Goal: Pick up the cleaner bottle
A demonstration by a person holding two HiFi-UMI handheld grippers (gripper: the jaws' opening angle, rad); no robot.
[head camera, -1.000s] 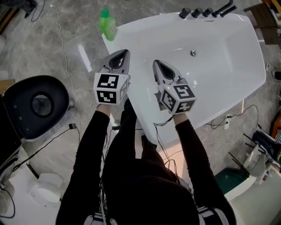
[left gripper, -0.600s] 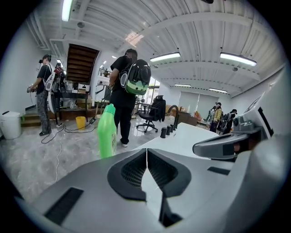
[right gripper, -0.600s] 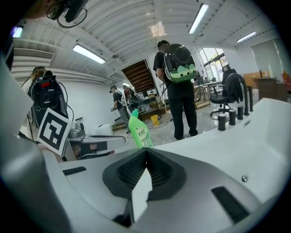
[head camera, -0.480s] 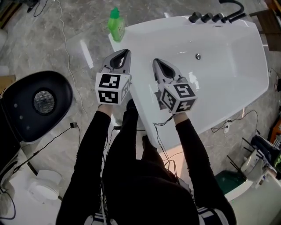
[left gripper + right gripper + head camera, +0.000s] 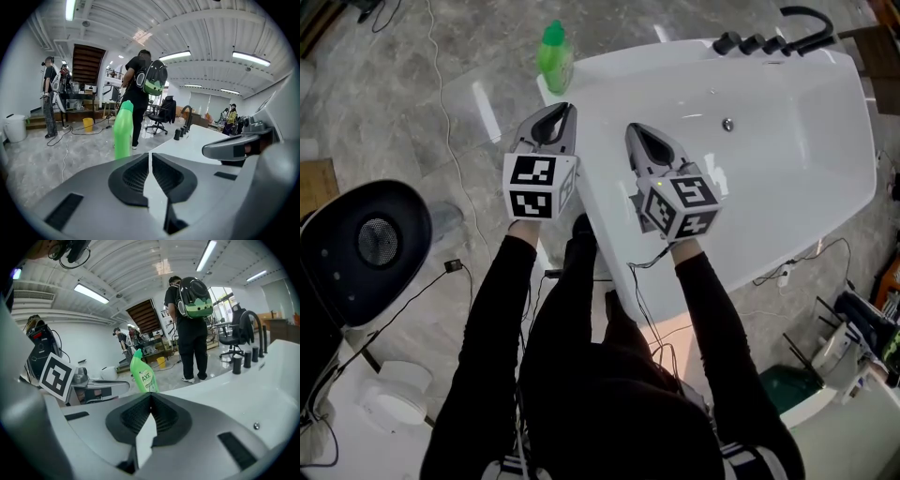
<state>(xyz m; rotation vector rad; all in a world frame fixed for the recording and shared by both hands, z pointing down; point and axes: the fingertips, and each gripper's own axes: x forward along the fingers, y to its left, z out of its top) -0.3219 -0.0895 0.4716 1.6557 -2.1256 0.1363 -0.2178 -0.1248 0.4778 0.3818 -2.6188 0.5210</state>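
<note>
The green cleaner bottle (image 5: pixel 554 56) stands upright on the near-left corner of the white bathtub's rim (image 5: pixel 609 234). My left gripper (image 5: pixel 559 112) is shut and empty, a short way below the bottle and pointing at it. In the left gripper view the bottle (image 5: pixel 123 131) rises just left of the closed left gripper (image 5: pixel 150 154). My right gripper (image 5: pixel 635 132) hangs over the tub rim, shut and empty, to the bottle's lower right. The right gripper view shows the bottle (image 5: pixel 143 373) straight beyond the closed right gripper (image 5: pixel 151 395).
Black taps (image 5: pixel 769 37) line the tub's far end and a drain (image 5: pixel 727 124) sits in its basin. A black round appliance (image 5: pixel 361 248) and cables lie on the floor at left. A person with a backpack (image 5: pixel 143 89) stands beyond the bottle.
Both grippers have come closer to the bottle, which now sits lower and further right in the head view. Both pairs of jaws stay shut.
</note>
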